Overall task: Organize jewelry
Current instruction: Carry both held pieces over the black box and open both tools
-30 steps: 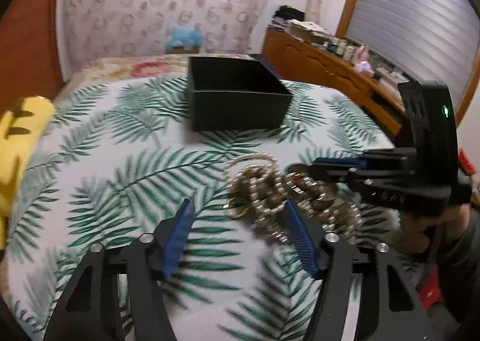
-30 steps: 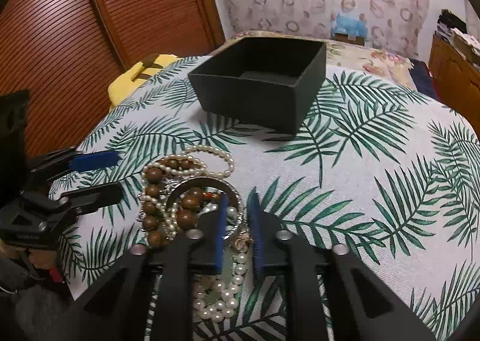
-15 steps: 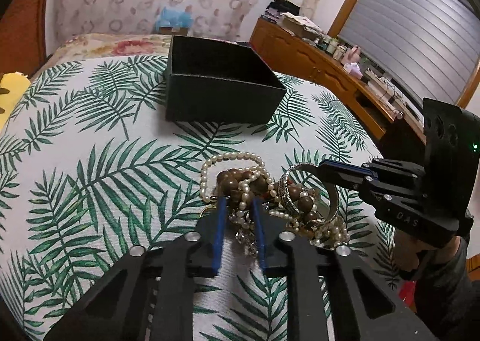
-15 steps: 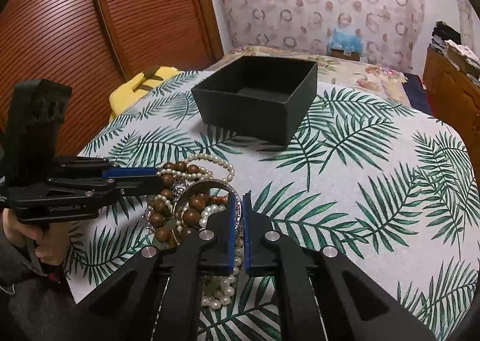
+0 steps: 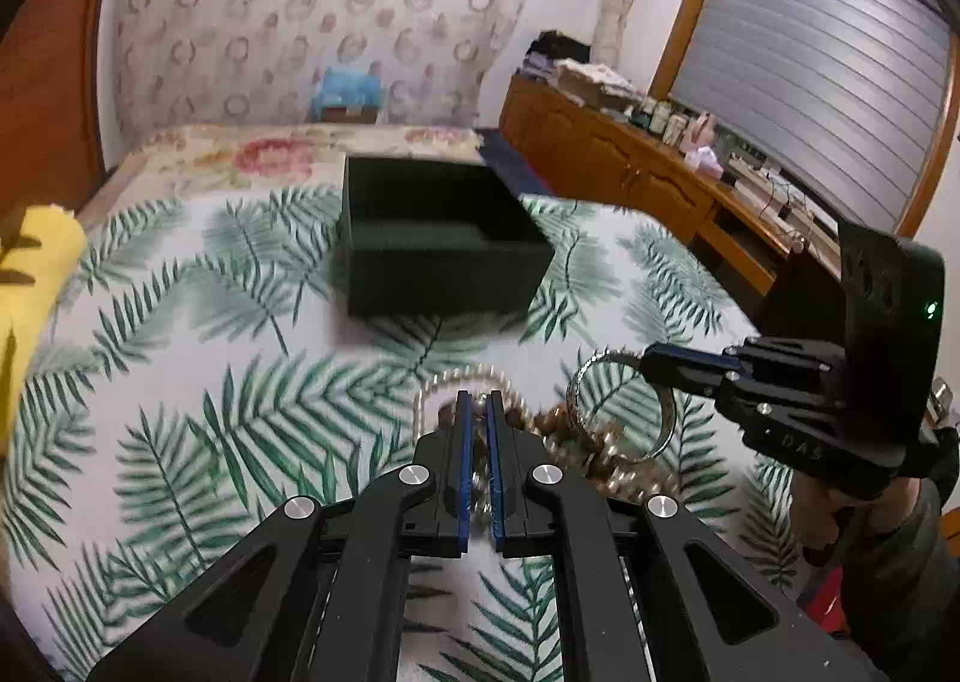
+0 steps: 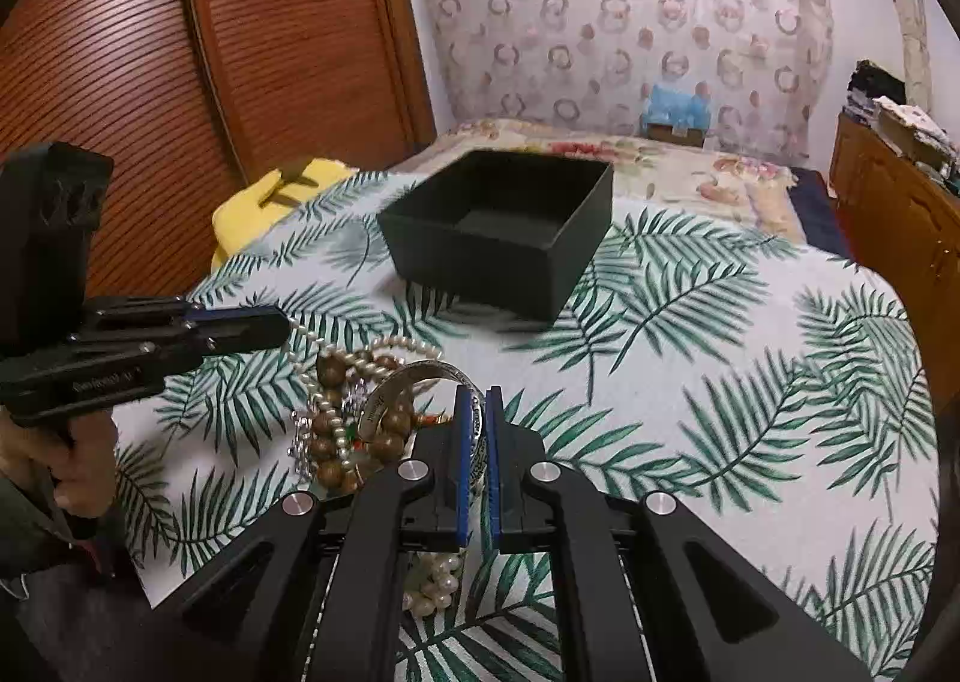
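Pearl strand [image 5: 456,382] is pinched by the left tongs [image 5: 478,412], whose jaws have just been closing on it, presumably so it can be teased from the tangle [image 6: 354,418] near the bed's [image 6: 750,382] front edge. Silver bangle [image 6: 414,382] is clamped by the right tongs [image 6: 478,412]. Further back, the black box [image 6: 498,238] sits open (apparently empty).
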`<state>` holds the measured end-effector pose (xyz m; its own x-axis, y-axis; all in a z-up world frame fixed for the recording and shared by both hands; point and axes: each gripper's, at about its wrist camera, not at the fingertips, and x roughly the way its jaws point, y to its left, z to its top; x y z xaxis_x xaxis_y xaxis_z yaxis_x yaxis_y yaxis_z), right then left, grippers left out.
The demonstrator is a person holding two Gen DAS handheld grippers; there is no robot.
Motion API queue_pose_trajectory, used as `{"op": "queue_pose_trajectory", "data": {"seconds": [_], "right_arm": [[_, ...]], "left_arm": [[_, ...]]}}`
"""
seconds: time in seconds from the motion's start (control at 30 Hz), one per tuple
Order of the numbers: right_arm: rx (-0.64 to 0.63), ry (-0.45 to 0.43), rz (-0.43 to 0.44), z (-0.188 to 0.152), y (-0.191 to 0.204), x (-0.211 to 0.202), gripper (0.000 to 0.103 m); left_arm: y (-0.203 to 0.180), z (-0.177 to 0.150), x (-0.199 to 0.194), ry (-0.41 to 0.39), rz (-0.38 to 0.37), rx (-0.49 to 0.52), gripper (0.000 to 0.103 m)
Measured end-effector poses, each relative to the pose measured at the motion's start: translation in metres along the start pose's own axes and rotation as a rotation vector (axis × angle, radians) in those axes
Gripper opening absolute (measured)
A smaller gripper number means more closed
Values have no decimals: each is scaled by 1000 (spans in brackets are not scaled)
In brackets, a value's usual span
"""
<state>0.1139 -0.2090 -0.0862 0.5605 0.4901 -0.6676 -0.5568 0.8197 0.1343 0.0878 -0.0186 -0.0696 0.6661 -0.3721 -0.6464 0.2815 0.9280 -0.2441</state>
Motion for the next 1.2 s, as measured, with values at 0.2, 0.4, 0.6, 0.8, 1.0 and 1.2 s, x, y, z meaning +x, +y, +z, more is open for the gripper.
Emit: {"op": "queue_pose_trajectory", "data": {"seconds": [0.2,0.4,0.6,0.8,1.0,1.2], "right_arm": [[-7,-34,-6,10,0,-11,5],[-16,-46,-13,17,1,-14,5],[-22,-56,-19,25,2,-14,5],[-31,-62,-29,38,1,-11,5],[-44,-79,-58,62,-4,0,5],[-45,-93,-85,93,-12,21,5]], "left_arm": [[-6,27,-17,-65,-9,24,4],[-11,53,-35,-125,2,54,4],[-17,76,-50,-176,27,89,4],[-17,102,-63,-220,55,109,4],[-11,129,-74,-260,81,112,4],[-10,160,-92,-304,95,130,4]]}}
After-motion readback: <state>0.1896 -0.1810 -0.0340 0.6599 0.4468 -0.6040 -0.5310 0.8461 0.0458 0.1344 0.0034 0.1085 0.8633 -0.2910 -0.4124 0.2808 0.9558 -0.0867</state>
